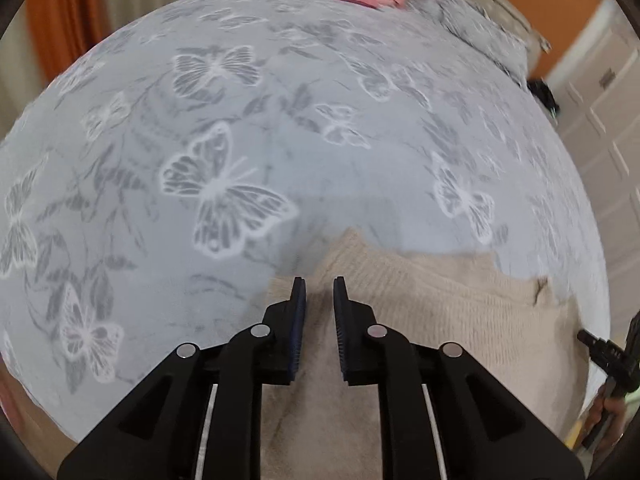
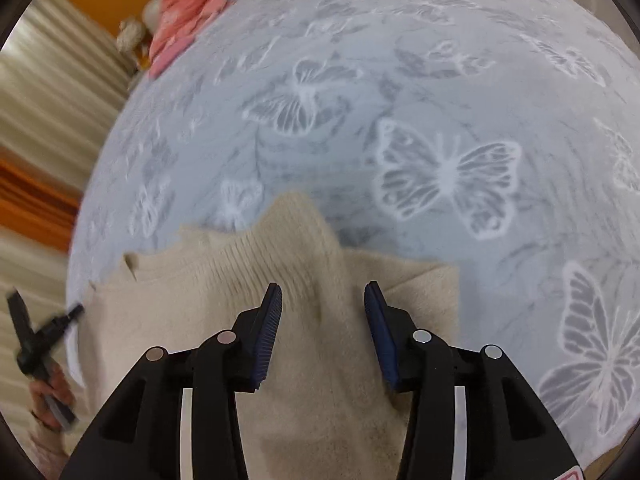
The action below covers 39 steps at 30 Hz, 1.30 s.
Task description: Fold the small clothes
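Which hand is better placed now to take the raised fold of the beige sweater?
Right, probably. The right gripper is open with the sweater's raised fold between its fingers; the left gripper has a narrower gap over flatter knit.

A home bedroom: butterfly-print bedspread (image 1: 280, 140) (bed), curtains (image 2: 52, 120), wardrobe doors (image 1: 608, 120).

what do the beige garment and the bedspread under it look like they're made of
Beige garment: looks like soft knitted yarn, wool or acrylic; matte, with ribbed rows showing. Bedspread: probably smooth woven fabric, pale blue-grey with a printed white butterfly pattern; the fibre can't be told.
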Motion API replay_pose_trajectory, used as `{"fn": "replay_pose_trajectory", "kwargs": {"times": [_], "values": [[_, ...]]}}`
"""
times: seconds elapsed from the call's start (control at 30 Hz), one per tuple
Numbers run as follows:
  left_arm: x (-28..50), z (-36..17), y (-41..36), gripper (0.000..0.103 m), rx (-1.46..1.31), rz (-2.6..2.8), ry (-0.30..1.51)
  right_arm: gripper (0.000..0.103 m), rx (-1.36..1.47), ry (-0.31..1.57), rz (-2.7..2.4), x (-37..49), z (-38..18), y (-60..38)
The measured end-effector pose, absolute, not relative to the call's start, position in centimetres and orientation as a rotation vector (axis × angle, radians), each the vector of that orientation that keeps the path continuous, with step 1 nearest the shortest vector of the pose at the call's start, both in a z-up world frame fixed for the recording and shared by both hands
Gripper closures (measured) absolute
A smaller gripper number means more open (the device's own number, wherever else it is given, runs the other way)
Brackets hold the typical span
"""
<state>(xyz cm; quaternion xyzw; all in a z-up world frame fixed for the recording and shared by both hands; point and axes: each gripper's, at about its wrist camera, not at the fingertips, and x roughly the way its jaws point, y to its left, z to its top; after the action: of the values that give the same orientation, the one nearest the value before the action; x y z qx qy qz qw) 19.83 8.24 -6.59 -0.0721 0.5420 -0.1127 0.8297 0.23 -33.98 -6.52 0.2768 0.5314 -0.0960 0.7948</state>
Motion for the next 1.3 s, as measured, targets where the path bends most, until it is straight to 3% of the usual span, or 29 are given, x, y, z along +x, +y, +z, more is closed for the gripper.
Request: {"fn": "replay_pose_trajectory", "kwargs": {"times": [0.1,0.17,0.33,0.5,0.7,0.87,0.93,1.07,1.3], "values": [[20.4,-7.6,7.8,0.09,-0.137,-0.211,1.181,0.083,0.557,1.156,-0.22,0.6,-7.2,-33.2],[20.2,-7.9,8.1,0.089,-0.152,-0.19,1.192,0.088,0.587,1.131,-0.238,0.5,-6.5,-33.7],[19.7,-6.8,7.9,0.088,-0.116,-0.169,1.178,0.083,0.533,1.056,-0.263,0.3,-3.6,-33.3],[18.8,-4.7,6.2,0.087,-0.038,-0.199,1.124,0.088,0.494,1.015,-0.164,1.3,-1.4,-30.6],[18.9,-4.9,3.8,0.084,0.006,-0.223,1.128,0.091,0.449,1.066,-0.101,3.8,-2.8,-27.7],[19.6,-7.6,4.1,0.083,0.039,-0.187,1.186,0.091,0.486,1.101,-0.225,3.3,-5.5,-31.3],[19.7,-8.8,4.8,0.081,0.031,-0.177,1.197,0.103,0.481,1.134,-0.285,2.6,-6.8,-33.0],[19.4,-9.2,4.6,0.082,0.075,-0.184,1.164,0.103,0.601,1.12,-0.261,1.1,-8.4,-35.5],[19.2,-8.8,4.0,0.082,0.097,-0.158,1.163,0.103,0.455,1.173,-0.297,2.6,-7.8,-33.9]]}}
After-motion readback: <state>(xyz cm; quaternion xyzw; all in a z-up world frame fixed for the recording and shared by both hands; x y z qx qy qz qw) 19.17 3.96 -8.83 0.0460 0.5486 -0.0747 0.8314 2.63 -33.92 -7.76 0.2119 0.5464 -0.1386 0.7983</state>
